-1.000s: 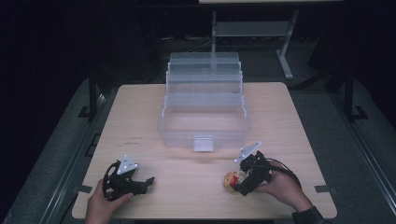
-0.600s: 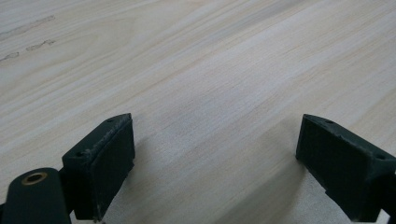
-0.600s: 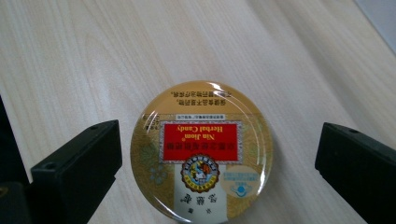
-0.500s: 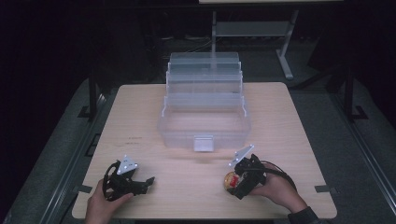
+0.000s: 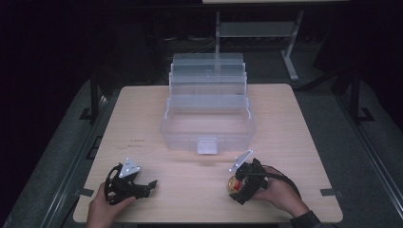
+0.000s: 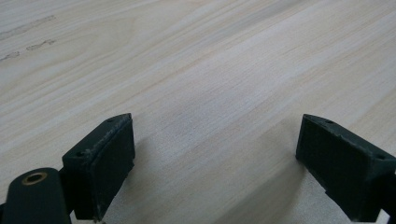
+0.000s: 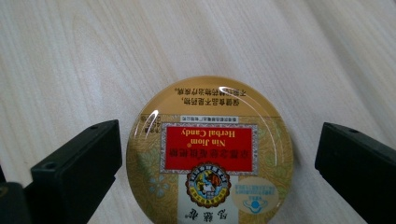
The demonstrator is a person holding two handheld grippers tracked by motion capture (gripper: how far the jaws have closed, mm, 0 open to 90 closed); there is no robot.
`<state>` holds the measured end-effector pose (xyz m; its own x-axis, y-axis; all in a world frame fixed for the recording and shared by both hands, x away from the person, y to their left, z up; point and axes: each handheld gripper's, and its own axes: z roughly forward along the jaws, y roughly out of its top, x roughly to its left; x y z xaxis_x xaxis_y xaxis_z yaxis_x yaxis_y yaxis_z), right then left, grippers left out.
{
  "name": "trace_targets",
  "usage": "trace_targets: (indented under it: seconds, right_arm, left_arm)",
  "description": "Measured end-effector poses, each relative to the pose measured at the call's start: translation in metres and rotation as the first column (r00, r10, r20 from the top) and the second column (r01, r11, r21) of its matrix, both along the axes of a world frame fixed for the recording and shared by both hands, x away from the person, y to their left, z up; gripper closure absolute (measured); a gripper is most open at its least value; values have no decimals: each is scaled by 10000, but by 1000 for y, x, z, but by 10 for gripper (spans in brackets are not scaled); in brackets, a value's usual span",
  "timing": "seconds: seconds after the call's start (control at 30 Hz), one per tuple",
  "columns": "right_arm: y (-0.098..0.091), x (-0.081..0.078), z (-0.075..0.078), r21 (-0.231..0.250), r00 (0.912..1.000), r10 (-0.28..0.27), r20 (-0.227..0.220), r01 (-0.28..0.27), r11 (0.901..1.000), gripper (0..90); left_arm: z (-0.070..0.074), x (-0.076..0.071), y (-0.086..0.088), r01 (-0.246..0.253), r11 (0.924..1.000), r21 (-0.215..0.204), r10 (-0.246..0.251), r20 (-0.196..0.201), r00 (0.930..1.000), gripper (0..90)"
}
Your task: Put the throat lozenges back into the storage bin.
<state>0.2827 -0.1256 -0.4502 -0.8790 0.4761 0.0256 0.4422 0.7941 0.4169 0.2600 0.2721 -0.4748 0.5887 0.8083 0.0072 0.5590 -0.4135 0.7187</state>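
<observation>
A round gold candy tin (image 7: pixel 210 154) with a red "Nin Jiom Herbal Candy" label lies flat on the wooden table; in the high view the tin (image 5: pixel 232 183) sits near the front right. My right gripper (image 5: pixel 239 187) hangs over it, jaws open on either side of the tin with a gap on each side, as the right gripper view (image 7: pixel 215 170) shows. My left gripper (image 5: pixel 148 184) rests at the front left, open, with bare wood between its jaws (image 6: pixel 215 163). A clear plastic tiered box (image 5: pixel 208 114) stands open at the table's middle.
The box has a latch (image 5: pixel 206 146) on its front wall facing me. The wooden table (image 5: pixel 294 128) has bare surface on both sides of the box. Faint pencil marks (image 5: pixel 135 143) lie left of the box. A metal stand (image 5: pixel 259 28) is behind the table.
My right gripper has shifted left and down over the tin, which now sits between its jaws. The left gripper has stayed put.
</observation>
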Motion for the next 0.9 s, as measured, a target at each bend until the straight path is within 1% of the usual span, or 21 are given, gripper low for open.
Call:
trace_targets:
  seconds: [0.2,0.27,0.3,0.5,0.6,0.63,0.73,0.83,0.9]
  right_arm:
    - [2,-1,-2,-177,10000,34,-64,-35,9998,3]
    - [2,-1,-3,-46,9998,36,-172,-36,10000,42]
    - [2,-1,-4,-8,9998,29,-205,-29,10000,44]
    - [3,-1,-5,-86,9996,119,-258,-122,9999,79]
    - [3,-2,-4,-94,9996,144,-222,-146,9998,102]
    - [2,-2,-4,-73,9998,135,-154,-136,9999,128]
    - [2,-2,-4,-107,9999,129,-115,-130,9999,132]
    - [2,-3,-3,-206,9999,141,-19,-141,9997,160]
    - [2,-3,-2,-149,9999,158,-22,-158,9998,189]
  left_arm:
    - [0,0,0,-6,10000,2,6,-1,10000,108]
    - [0,0,0,-7,10000,2,7,0,10000,108]
    - [0,0,0,-11,10000,5,11,0,10000,108]
    - [0,0,0,-15,10000,2,15,1,10000,108]
    - [0,0,0,-16,10000,5,16,1,10000,108]
    - [0,0,0,-18,10000,5,18,3,10000,108]
    - [0,0,0,-19,10000,5,19,2,10000,108]
    - [0,0,0,-15,10000,12,15,1,10000,108]
    - [0,0,0,-14,10000,13,14,1,10000,107]
